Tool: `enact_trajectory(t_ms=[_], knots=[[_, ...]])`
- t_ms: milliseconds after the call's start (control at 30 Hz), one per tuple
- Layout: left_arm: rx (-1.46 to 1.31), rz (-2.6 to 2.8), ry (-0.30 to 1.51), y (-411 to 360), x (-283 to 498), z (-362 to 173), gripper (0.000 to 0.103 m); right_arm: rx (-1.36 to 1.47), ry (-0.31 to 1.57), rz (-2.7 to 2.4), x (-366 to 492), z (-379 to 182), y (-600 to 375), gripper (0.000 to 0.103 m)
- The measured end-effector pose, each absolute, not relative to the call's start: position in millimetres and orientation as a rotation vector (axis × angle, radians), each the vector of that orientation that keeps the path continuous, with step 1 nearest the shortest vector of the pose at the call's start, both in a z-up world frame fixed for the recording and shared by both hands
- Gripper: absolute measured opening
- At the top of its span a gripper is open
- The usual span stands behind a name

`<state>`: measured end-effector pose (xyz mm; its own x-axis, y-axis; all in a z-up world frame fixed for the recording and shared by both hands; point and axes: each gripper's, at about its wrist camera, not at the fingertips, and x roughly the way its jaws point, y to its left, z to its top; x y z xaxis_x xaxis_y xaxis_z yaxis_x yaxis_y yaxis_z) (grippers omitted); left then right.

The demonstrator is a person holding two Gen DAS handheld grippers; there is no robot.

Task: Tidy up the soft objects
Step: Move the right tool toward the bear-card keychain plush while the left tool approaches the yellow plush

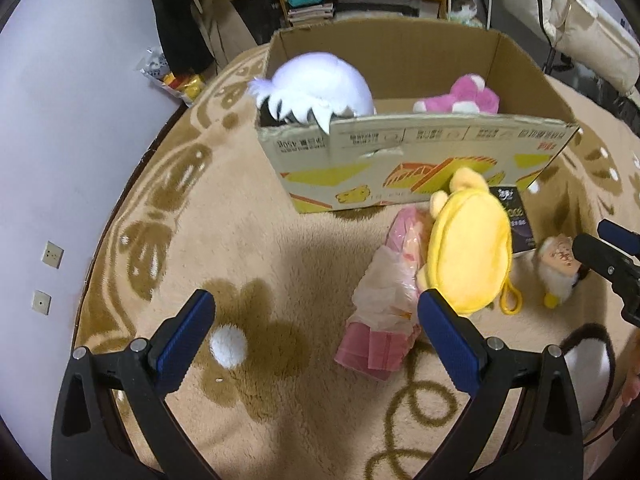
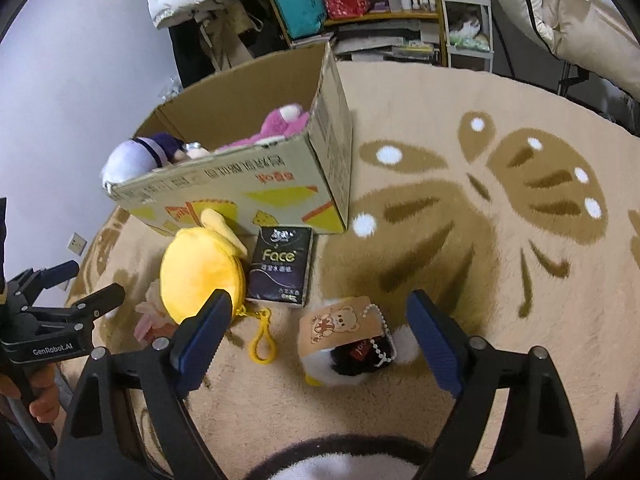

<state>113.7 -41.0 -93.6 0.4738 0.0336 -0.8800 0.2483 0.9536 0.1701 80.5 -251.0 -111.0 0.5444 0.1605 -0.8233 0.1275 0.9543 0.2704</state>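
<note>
Cardboard box (image 2: 256, 184) is set open-topped to collect plush; right tool (image 2: 320, 332), spread, is lined up around small tagged plush (image 2: 344, 344); left tool (image 1: 316, 332), spread, holds nothing.

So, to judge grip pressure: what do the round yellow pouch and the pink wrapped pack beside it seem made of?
Round yellow pouch: looks like short-pile plush fabric, matte and fuzzy, with a glossy plastic clip. Pink wrapped pack: seemingly thin crinkled plastic film, wrinkled and semi-translucent; contents unclear.

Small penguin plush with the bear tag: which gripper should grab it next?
Right. The right gripper is open with the penguin plush lying between its fingers. The left gripper is open over the pink bag, farther away.
</note>
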Motion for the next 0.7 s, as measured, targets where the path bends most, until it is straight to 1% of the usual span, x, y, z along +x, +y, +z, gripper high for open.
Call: enact_trajectory(t_ms=[167, 467, 500, 533, 600, 700], knots=[[0.315, -0.141, 1.111, -42.3, 122.1, -104.6, 0.101, 0.32, 1.051, 0.012, 84.4, -122.7, -252.3, 0.089], [0.372, -0.15, 1.156, -55.1, 128.9, -118.8, 0.101, 0.342, 1.116, 0.003, 89.5, -140.1, -258.0, 0.089], [0.376, -0.154, 1.163, -56.6, 129.0, -120.4, 0.101, 0.345, 1.121, 0.006, 90.1, -141.5, -258.0, 0.087], [0.381, -0.159, 1.169, -58.0, 129.2, -122.4, 0.101, 0.348, 1.128, 0.01, 90.8, -143.3, -258.2, 0.081], [0.392, -0.166, 1.189, -60.6, 130.0, -127.9, 0.101, 0.351, 1.149, 0.02, 94.5, -146.7, -257.5, 0.076], [0.41, -0.177, 1.22, -63.0, 130.9, -137.2, 0.101, 0.346, 1.165, 0.026, 94.8, -151.3, -256.0, 0.076]])
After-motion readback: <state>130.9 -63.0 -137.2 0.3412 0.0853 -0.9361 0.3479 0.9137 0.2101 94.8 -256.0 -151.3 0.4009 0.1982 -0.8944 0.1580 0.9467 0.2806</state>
